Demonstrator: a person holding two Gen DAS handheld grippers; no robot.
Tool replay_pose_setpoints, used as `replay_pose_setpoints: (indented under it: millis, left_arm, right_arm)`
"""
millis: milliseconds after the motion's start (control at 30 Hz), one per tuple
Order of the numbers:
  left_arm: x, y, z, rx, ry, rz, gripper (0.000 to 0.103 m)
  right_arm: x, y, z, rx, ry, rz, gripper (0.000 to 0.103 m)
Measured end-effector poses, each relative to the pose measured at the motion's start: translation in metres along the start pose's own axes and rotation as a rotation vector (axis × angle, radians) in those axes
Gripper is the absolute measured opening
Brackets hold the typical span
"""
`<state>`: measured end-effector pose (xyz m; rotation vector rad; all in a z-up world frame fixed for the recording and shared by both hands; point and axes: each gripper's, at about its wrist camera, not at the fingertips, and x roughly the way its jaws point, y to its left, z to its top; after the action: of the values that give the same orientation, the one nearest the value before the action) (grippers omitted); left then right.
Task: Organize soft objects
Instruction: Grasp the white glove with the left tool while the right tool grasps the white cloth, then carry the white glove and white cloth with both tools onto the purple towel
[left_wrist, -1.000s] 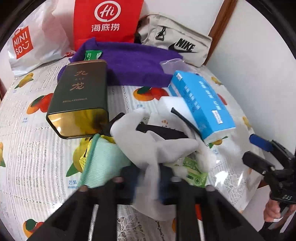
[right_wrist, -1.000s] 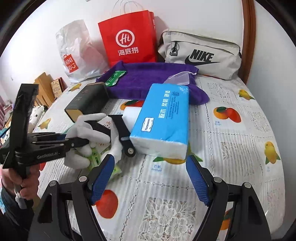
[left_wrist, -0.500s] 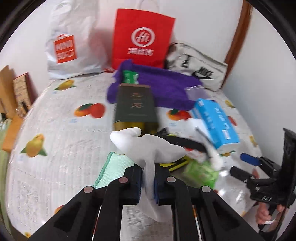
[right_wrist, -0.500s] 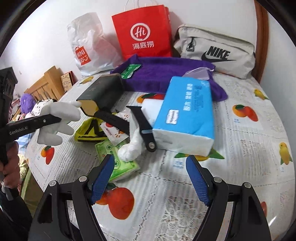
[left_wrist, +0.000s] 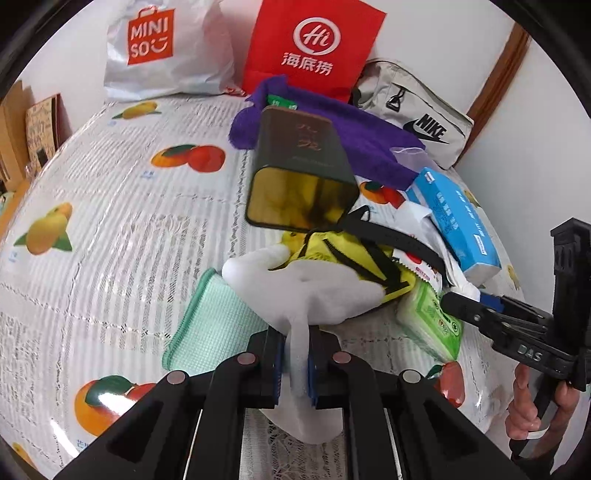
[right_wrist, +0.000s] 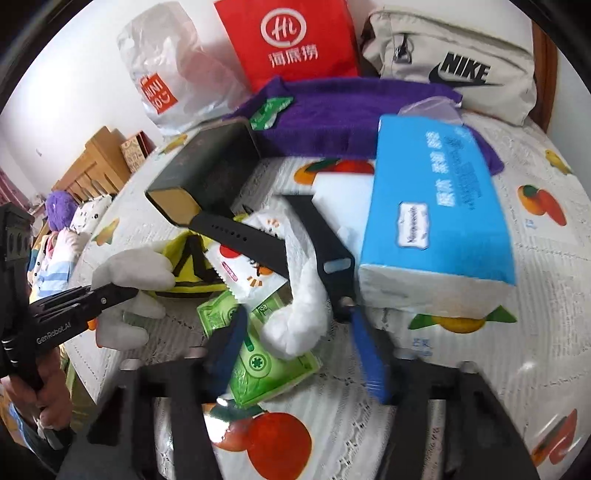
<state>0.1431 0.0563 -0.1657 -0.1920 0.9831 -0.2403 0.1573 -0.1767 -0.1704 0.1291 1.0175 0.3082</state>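
Note:
My left gripper (left_wrist: 297, 354) is shut on the cuff of a white glove (left_wrist: 295, 291), which it holds just above the mint green cloth (left_wrist: 218, 325). The right wrist view shows that glove (right_wrist: 133, 266) at the left, pinched in the left gripper (right_wrist: 110, 293). My right gripper (right_wrist: 298, 317) points down at the pile and its jaws are closing. A second white glove (right_wrist: 295, 325) lies between them on the green tissue pack (right_wrist: 258, 358), and the pads stand clear of it. A yellow pouch (left_wrist: 351, 258) and a black watch strap (right_wrist: 240, 236) lie in the same pile.
A blue tissue pack (right_wrist: 439, 206) lies right of the pile and a dark green tin (left_wrist: 303, 162) behind it. Further back are a purple towel (left_wrist: 332, 125), a red paper bag (left_wrist: 314, 44), a white Miniso bag (left_wrist: 162, 51) and a grey Nike bag (right_wrist: 454, 66). The fruit-print tablecloth (left_wrist: 110, 240) covers the table.
My left gripper lifted the white glove off the pile and carried it left, over the mint cloth. The right gripper dropped toward the pile and its jaws narrowed around the second glove.

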Motion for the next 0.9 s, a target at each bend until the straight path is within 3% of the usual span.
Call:
replay_pose_setpoints:
  millis: [33,367,600,800,900]
  left_arm:
    - [0.001,0.002,0.0,-0.006,0.001,-0.003,0.01]
    - [0.0,0.008,-0.004,-0.034,0.004,-0.024,0.01]
    - [0.001,0.003,-0.008,-0.014,0.004,0.024,0.01]
    - [0.003,0.007,-0.013,-0.035,0.003,0.019,0.011]
    - [0.0,0.005,-0.014,-0.018,-0.006,0.037,0.023]
  right_arm:
    - [0.003,0.001,0.0,0.0,0.013,0.02,0.026]
    - [-0.036,0.029,0.001,-0.106,-0.085,0.078,0.025]
    - [-0.053,0.017,-0.015,-0.119,-0.102,0.026,0.025]
    - [-0.067,-0.012,-0.046,-0.117,-0.102,-0.031,0.025]
    - [-0.063,-0.031,-0.059,-0.094,-0.081,-0.079,0.025]
